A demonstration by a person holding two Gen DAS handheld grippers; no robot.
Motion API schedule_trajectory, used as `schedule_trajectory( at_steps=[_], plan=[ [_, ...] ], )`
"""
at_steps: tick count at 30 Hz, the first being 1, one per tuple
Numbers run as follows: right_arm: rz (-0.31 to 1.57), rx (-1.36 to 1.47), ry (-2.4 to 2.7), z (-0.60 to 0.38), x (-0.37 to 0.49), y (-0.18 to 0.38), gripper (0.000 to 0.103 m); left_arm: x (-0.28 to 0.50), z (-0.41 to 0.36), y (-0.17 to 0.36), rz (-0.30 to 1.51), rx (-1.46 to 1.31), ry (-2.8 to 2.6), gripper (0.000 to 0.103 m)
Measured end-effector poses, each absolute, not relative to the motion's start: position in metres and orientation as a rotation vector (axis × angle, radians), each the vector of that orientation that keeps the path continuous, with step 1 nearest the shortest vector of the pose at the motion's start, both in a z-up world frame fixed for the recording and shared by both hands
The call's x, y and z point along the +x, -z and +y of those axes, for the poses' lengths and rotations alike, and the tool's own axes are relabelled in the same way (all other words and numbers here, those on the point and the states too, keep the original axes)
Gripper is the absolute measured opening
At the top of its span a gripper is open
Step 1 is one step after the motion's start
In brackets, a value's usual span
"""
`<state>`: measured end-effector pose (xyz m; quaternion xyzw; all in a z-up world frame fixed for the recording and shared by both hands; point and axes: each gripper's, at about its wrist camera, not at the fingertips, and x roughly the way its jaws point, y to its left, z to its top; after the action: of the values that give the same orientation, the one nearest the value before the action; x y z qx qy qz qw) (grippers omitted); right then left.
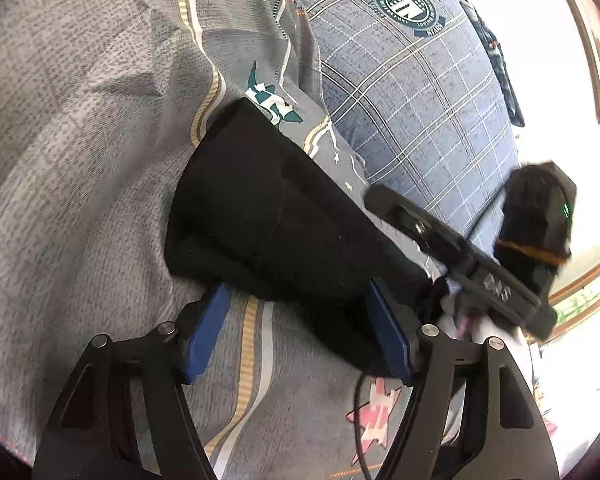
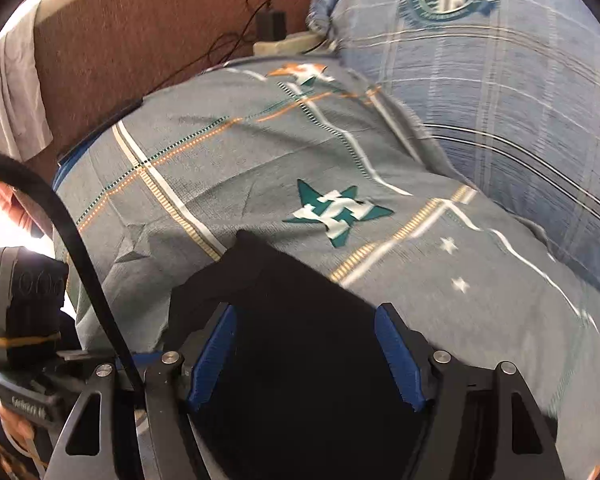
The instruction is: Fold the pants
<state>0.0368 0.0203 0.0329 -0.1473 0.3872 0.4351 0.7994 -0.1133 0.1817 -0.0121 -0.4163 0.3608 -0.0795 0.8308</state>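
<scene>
Near end of black pants (image 2: pixel 300 360) hidden behind right gripper (image 2: pixel 306 354) frame, cut off by bottom edge of right wrist view. Pillow (image 2: pixel 500 80) emblem smeared by motion blur, lettering unreadable. In left wrist view, right gripper (image 1: pixel 460 256) blurred; its fingertips not seen. Pants (image 1: pixel 268 220) corner covered by left gripper (image 1: pixel 300 332) pad; contact not determinable.

Round crest on blue checked pillow (image 1: pixel 404 4): lettering too small to read. Star emblem on grey bedsheet (image 2: pixel 336 212) bears a white "H". Other markings blurred, unreadable.
</scene>
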Motion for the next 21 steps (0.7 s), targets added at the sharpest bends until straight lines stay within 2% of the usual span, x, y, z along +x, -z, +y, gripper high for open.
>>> schedule_trajectory(
  at_steps=[6, 21],
  plan=[
    [0.908, -0.384, -0.989, 0.053, 0.072, -0.030, 0.070, -0.122, 0.186, 0.015, 0.755, -0.965, 0.194, 0.070],
    [0.965, -0.572, -1.178, 0.104, 0.088, -0.001, 0.070, -0.101, 0.190, 0.015, 0.772, -0.994, 0.141, 0.070]
  ],
)
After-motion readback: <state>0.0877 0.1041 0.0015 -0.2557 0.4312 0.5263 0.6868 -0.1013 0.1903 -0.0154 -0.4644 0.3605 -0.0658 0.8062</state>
